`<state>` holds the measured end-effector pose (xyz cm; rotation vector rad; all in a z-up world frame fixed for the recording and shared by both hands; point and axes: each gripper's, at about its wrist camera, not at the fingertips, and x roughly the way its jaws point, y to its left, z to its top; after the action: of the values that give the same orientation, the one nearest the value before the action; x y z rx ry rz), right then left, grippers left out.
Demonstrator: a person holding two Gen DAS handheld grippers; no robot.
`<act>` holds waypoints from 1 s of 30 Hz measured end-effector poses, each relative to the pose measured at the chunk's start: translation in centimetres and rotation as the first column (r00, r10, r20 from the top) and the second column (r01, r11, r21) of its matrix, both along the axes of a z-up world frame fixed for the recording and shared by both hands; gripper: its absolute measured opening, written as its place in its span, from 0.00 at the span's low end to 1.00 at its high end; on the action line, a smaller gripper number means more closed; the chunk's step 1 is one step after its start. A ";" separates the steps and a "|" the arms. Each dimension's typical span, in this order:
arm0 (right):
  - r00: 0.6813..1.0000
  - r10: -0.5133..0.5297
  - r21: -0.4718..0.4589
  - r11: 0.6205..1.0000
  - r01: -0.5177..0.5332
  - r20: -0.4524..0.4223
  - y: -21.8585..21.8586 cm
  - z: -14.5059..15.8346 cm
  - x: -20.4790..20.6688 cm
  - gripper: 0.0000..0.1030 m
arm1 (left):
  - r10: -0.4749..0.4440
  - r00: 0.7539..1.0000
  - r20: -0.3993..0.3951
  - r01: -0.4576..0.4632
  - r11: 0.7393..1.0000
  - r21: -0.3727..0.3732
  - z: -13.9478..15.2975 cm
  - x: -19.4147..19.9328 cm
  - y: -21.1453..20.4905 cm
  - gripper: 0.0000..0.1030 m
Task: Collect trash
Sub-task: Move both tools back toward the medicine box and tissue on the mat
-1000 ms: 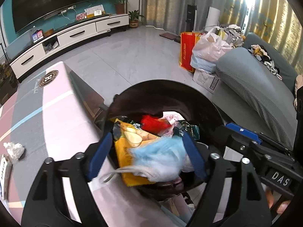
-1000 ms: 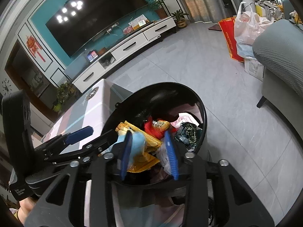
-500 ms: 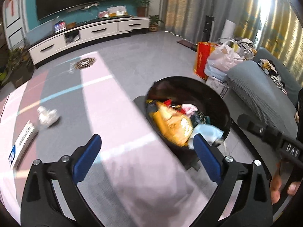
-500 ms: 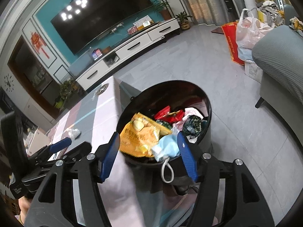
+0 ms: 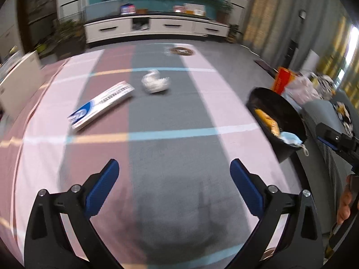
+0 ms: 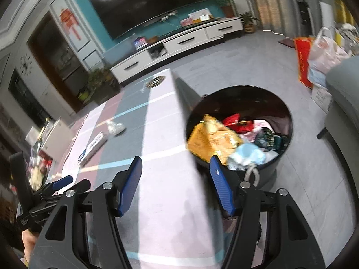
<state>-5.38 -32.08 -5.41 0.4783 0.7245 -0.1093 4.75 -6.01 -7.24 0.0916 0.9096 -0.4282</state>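
Swung from the bin point(image 5: 277, 121), the left hand-held gripper point(image 5: 174, 179), just widened, empty, is best centred over the wad point(image 5: 155, 82), upper middle; the right hand-held gripper point(image 6: 176, 183) is parted, empty.

A television point(image 6: 154, 6) is hanging above a white cabinet point(image 6: 177, 44). Potted plants point(image 6: 248, 20) are standing at the cabinet's ends. A red bag point(image 6: 303, 60) and a plastic bag point(image 6: 325, 56) are sitting beside a grey sofa point(image 6: 345, 94).

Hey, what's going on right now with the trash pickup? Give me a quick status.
Both hand-held grippers, left and right, open, empty, jaws just widened. Crumpled tissue and flat box uncollected on table. Bin beside table. Nothing blocking.
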 end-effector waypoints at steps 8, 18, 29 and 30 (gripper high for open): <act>0.993 0.114 -0.049 0.992 -0.116 -0.041 5.6 0.3 2.1 0.60 | 0.136 0.991 -0.014 -0.136 0.990 -0.022 -0.5 -0.3 7.2 0.96; 0.968 0.223 -0.093 0.968 -0.234 -0.113 11.1 -0.8 5.5 0.60 | 0.246 0.968 -0.047 -0.248 0.968 -0.047 -2.1 -0.1 12.8 0.96; 0.949 0.265 -0.137 0.947 -0.289 -0.171 13.6 -2.7 9.9 0.60 | 0.232 0.972 -0.046 -0.235 0.971 -0.054 -3.8 1.7 14.2 0.96; 0.948 0.267 -0.140 0.946 -0.292 -0.174 13.6 -2.9 10.4 0.60 | 0.223 0.974 -0.041 -0.225 0.973 -0.051 -3.8 2.0 13.9 0.96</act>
<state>4.99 -18.43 -8.32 0.2065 0.9201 0.0622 6.77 7.90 -11.03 -0.0698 0.9304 -0.2448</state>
